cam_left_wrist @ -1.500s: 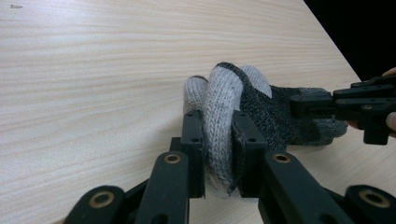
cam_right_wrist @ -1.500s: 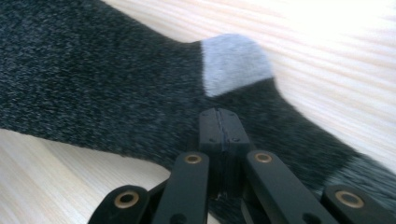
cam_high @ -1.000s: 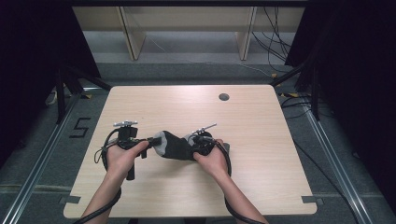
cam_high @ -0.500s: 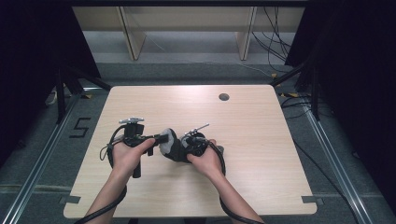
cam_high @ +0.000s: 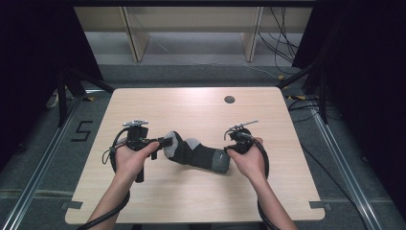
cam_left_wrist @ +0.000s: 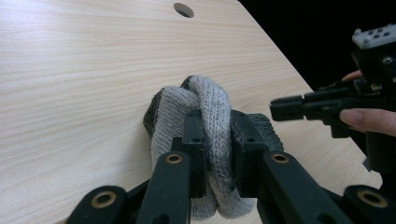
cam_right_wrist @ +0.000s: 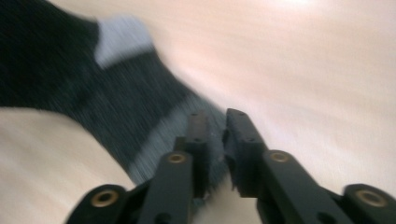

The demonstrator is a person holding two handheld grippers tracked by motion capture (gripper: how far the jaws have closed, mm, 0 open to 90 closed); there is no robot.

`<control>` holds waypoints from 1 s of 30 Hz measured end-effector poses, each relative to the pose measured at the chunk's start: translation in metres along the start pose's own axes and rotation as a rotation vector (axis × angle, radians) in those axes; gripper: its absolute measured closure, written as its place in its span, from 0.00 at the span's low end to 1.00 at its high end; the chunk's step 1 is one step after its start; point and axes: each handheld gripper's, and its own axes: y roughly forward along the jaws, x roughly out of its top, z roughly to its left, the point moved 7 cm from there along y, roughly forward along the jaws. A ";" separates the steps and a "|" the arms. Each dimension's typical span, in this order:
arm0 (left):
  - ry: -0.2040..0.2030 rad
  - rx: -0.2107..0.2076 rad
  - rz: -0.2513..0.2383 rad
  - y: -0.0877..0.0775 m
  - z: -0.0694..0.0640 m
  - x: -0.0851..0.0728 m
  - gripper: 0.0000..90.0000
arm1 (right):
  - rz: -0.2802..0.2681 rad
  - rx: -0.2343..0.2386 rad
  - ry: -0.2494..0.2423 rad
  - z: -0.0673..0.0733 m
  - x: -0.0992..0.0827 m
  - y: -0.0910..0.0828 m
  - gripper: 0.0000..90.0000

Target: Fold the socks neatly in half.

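A dark grey sock (cam_high: 196, 153) with light grey toe and heel lies stretched across the near middle of the wooden table (cam_high: 201, 110). My left gripper (cam_high: 165, 142) is shut on its bunched light grey end (cam_left_wrist: 210, 107), the knit squeezed between the two jaws (cam_left_wrist: 217, 119). At the other end is my right gripper (cam_high: 229, 149). Its jaws have just been opening and now stand slightly apart (cam_right_wrist: 217, 116). The sock's cuff edge (cam_right_wrist: 154, 126) still lies in the gap between them, in a motion-blurred picture. The right gripper (cam_left_wrist: 299, 105) also shows in the left gripper view, beyond the sock.
A round cable hole (cam_high: 229, 99) sits toward the table's far right. Bare wood lies on all sides of the sock. Metal floor rails (cam_high: 43, 158) flank the table, and cables (cam_high: 282, 43) trail at the back right.
The right hand has swung out to the right, drawing the bunched sock out to its length on the table. The left hand has stayed nearly where it was, still gripping.
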 end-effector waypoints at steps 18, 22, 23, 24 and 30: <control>0.019 -0.036 0.020 0.006 -0.017 0.001 0.87 | 0.007 0.020 -0.007 -0.001 -0.004 0.030 0.85; 0.030 -0.040 0.025 0.010 -0.022 0.002 0.87 | -0.015 0.033 -0.030 0.003 0.003 0.037 0.85; 0.030 -0.044 0.025 0.010 -0.023 0.002 0.87 | -0.014 0.037 -0.030 0.004 0.004 0.038 0.86; 0.033 -0.047 0.028 0.011 -0.024 0.003 0.87 | -0.012 0.035 -0.026 0.005 0.004 0.039 0.86; 0.038 -0.048 0.042 0.017 -0.028 0.003 0.87 | -0.019 0.051 -0.048 0.014 0.011 0.045 0.86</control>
